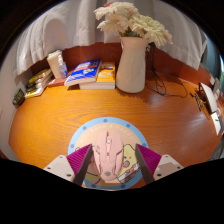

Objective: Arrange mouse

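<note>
A pink computer mouse [106, 156] lies on a round mouse pad [125, 130] with a blue rim and a printed picture, on a wooden desk [50, 125]. My gripper [112, 153] is around the mouse. The left finger's magenta pad [80, 160] is close against the mouse's left side. The right finger's pad [148, 158] stands apart from it, with a strip of mouse pad showing between. The mouse rests on the mouse pad between the open fingers.
A white vase [131, 62] with pale flowers stands at the back of the desk. Blue books [85, 72] lie left of it, more books [38, 82] farther left. Cables [172, 88] and a white object [212, 106] lie at the right.
</note>
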Motion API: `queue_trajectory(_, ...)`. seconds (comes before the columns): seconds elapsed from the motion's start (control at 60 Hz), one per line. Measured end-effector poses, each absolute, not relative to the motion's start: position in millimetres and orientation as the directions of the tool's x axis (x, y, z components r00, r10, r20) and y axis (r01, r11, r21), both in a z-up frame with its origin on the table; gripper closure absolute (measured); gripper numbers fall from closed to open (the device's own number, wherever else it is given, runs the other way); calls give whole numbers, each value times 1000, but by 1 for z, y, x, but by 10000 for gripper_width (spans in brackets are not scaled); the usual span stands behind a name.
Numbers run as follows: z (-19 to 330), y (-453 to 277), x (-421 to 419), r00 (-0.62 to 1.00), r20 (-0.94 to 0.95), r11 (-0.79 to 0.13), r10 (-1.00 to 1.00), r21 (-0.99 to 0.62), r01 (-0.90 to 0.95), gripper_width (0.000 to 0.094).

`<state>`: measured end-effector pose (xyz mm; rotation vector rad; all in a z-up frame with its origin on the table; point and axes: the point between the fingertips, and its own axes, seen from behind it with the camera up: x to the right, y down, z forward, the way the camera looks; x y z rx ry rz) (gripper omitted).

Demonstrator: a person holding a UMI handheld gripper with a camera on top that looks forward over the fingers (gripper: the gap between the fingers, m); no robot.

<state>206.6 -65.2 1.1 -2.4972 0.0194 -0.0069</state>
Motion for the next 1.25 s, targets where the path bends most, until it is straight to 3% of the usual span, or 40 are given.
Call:
queue_trajectory(0.317,117,-138,163,997,62,-714,-39,-700,15,75)
queue_trajectory(0.55,167,-219,78,1000,1,-653,-4,-758,-2,77)
queue_trajectory(0.867,188,-290,24,999,-13,-627,41,-779,16,79)
queue_trajectory(1.25,193,-308,1,997,-6,-616,71,-787,39,77)
